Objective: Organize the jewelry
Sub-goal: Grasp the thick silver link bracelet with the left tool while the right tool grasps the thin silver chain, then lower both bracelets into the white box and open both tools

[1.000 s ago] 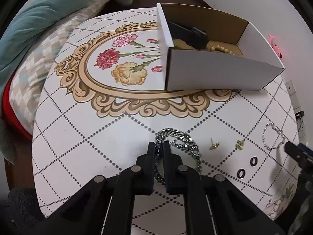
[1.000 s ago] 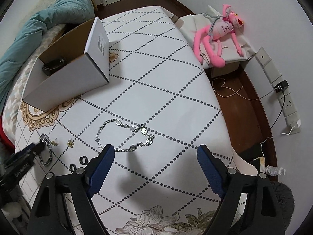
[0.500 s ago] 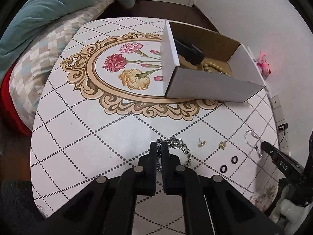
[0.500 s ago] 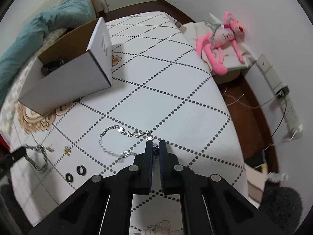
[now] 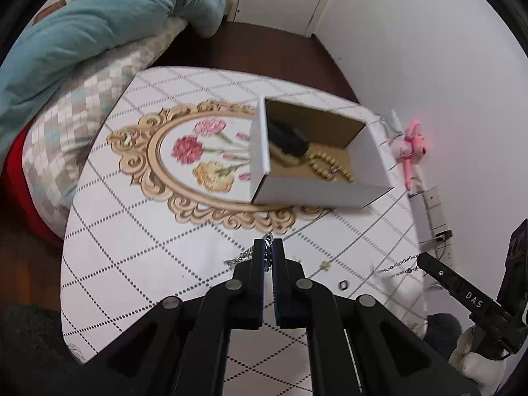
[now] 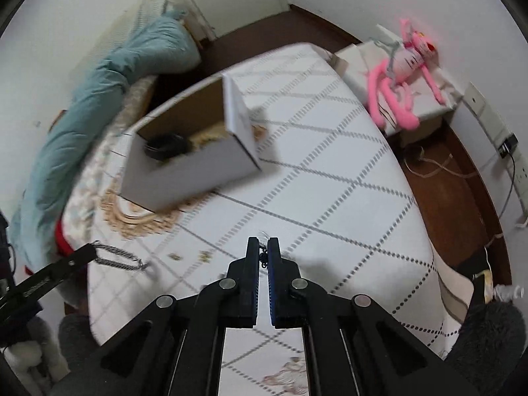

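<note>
My left gripper [image 5: 269,247] is shut on a thick silver chain [image 5: 242,256] and holds it above the table; the chain also shows hanging from it in the right wrist view [image 6: 120,258]. My right gripper [image 6: 263,247] is shut on a thin silver bracelet [image 5: 397,267], lifted off the table. An open white cardboard box [image 5: 316,193] holds a black item [image 5: 287,137] and a bead bracelet [image 5: 326,165]. A gold earring [image 5: 325,265] and a black ring [image 5: 343,285] lie on the table.
The round table [image 5: 132,231] has a white diamond-pattern cloth with a floral medallion [image 5: 198,158]. A bed with a teal duvet [image 5: 82,33] is at the left. A pink plush toy [image 6: 402,76] lies on a low stand at the right, with cables on the floor.
Both grippers have risen away from the table with their chains. The right gripper, open a second ago, closed on the thin bracelet and lifted it. The box looks smaller and farther.
</note>
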A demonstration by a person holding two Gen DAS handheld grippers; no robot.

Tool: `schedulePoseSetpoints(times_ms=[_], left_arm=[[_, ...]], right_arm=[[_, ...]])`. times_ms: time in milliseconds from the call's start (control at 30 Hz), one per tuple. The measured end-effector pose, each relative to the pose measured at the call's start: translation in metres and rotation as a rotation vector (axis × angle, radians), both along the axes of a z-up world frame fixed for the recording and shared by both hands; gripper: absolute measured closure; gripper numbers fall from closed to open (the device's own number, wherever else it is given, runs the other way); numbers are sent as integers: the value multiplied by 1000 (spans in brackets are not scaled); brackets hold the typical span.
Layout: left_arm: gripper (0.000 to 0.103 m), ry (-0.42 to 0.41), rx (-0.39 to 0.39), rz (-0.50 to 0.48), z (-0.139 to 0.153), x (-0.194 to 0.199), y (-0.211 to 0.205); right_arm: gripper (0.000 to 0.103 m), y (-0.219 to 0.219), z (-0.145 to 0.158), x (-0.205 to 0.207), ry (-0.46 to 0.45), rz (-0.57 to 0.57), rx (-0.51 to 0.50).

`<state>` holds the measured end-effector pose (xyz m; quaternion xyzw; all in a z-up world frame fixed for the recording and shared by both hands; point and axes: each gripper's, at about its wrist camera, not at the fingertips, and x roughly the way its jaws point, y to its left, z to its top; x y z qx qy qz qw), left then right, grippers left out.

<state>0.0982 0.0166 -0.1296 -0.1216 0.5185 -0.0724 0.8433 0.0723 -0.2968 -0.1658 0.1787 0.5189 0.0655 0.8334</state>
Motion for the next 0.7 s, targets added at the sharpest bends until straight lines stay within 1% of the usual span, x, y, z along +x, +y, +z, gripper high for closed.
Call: schedulePoseSetpoints(times_ms=[200, 233, 367, 533, 633, 700], left_arm=[[101, -62, -33, -26, 38, 12, -3], [101, -75, -35, -35, 46, 17, -4], [101, -123, -26, -61, 70, 41, -13], [101, -133, -18, -78, 77, 75, -22], [101, -112, -13, -92, 71, 97, -27], [101, -87, -5, -100, 63, 111, -30]], right_arm=[[99, 11, 49, 11, -84, 61, 32], [102, 13, 59, 15, -100, 71, 39], [102, 25, 92, 37, -158, 124, 27], [102, 40, 112, 71, -196, 165, -1], [102, 48, 117, 93, -200, 181, -8], [102, 53, 115, 108, -185, 190, -15]])
